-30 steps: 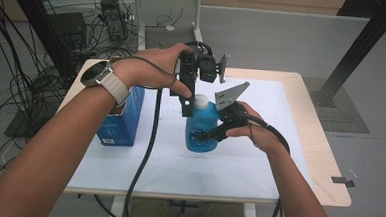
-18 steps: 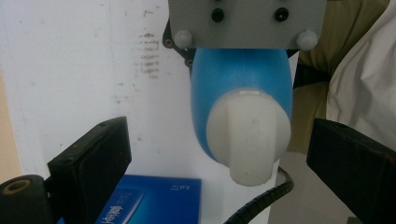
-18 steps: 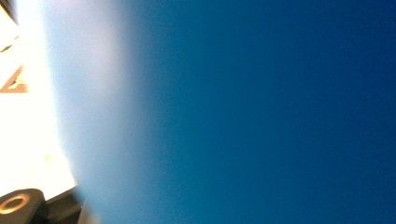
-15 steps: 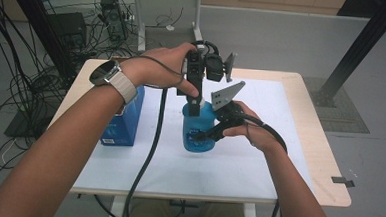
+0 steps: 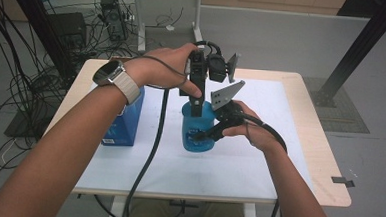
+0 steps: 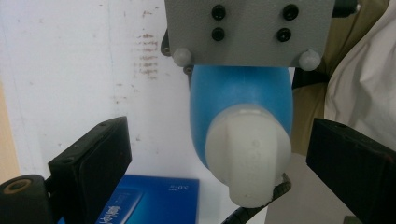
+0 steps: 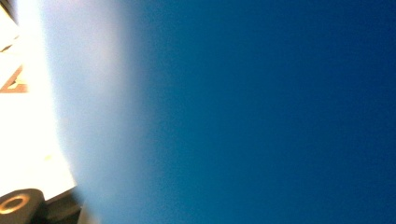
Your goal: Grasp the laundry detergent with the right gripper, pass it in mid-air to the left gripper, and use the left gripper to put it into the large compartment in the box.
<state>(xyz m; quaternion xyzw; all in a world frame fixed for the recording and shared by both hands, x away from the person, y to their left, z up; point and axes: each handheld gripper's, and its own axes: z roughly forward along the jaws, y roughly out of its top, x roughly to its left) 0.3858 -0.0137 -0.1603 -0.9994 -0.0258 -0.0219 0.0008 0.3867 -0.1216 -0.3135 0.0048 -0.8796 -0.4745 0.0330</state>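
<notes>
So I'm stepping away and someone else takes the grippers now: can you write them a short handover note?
Right gripper: shut on the blue bottle, holding it upright on the white mat.
Left gripper: open, above the bottle's white cap, one of its fingers on each side, not touching it.
Blue box: on the table's left side, untouched.
Done: bottle steadied, left gripper lined up over the cap.
Left: probably close on the cap and twist it off.

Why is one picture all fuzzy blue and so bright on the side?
In the right gripper view the blue bottle sits too close to focus, and the table beside it glares white; the left gripper view shows its white cap sharply; the high view is evenly lit.
</notes>
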